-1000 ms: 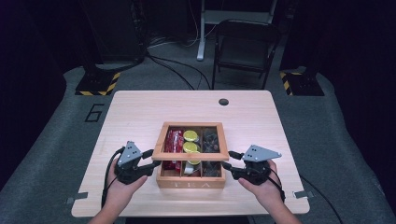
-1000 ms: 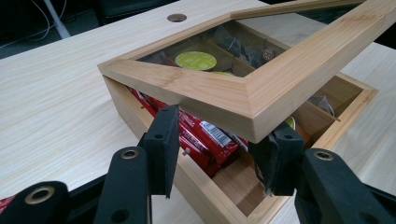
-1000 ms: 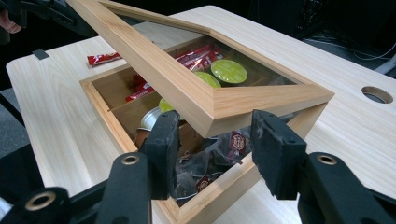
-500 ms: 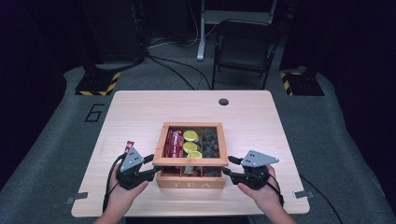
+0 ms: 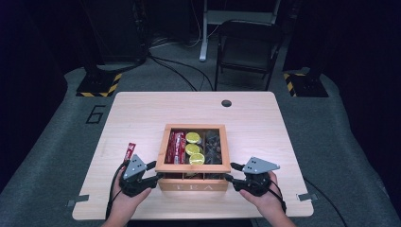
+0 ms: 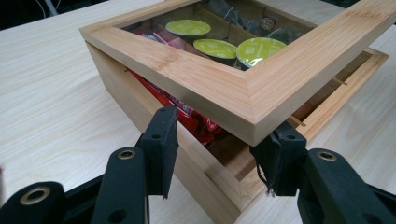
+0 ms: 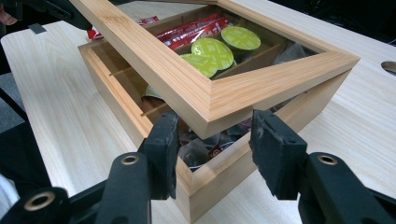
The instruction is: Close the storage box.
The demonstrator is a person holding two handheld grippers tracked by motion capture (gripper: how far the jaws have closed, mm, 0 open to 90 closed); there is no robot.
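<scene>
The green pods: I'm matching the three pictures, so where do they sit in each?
High view: green pods mid-picture, in the wooden box, under its raised lid.
Left gripper view: top centre, behind the lid's window.
Right gripper view: top centre.
Shared landmark: the red packets beside them.

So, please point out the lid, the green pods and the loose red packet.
lid (image 6: 205,88): left gripper view, near frame rail.
green pods (image 7: 212,50): right gripper view, top of one pod.
red packet (image 5: 129,150): high view, its middle.

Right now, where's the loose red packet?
In the high view, the red packet lies on the table, left of the wooden box, just beyond the left claw.
</scene>
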